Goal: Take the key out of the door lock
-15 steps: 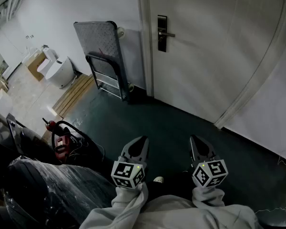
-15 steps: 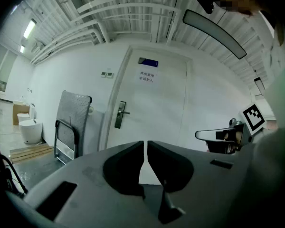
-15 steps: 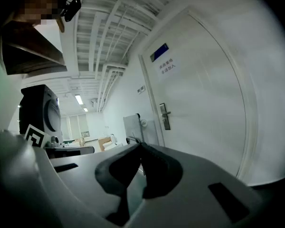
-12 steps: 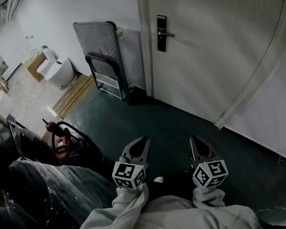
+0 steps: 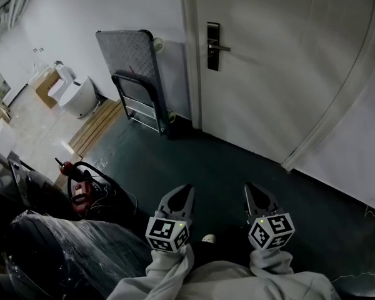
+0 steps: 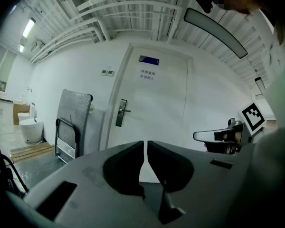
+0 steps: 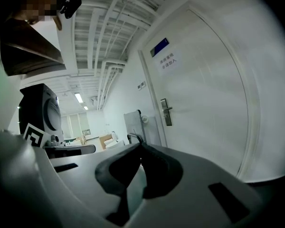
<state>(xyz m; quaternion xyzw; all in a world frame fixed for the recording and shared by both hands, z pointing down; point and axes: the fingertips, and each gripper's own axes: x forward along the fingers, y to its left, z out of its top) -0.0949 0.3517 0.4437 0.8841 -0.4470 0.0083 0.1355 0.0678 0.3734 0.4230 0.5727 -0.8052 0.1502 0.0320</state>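
The white door (image 5: 287, 55) stands shut across the room, with a dark lock plate and lever handle (image 5: 213, 45) near its left edge. No key can be made out at this distance. The lock plate (image 6: 121, 113) shows small in the left gripper view, and the same lock plate (image 7: 166, 112) in the right gripper view. My left gripper (image 5: 184, 190) and right gripper (image 5: 252, 190) are held low and side by side, far from the door. The left gripper (image 6: 145, 143) has its jaws together with nothing in them. The right gripper (image 7: 141, 145) is shut and empty too.
A folded platform trolley (image 5: 137, 74) leans on the wall left of the door. Wooden boards (image 5: 97, 124) and white sanitary fixtures (image 5: 75, 92) lie further left. A red tool with cables (image 5: 81, 189) and a plastic-wrapped dark bundle (image 5: 56, 249) sit at my left. Dark floor (image 5: 219, 161) stretches to the door.
Both grippers have sunk slightly toward the bottom of the head view, the right one a little leftward. Nothing else has moved.
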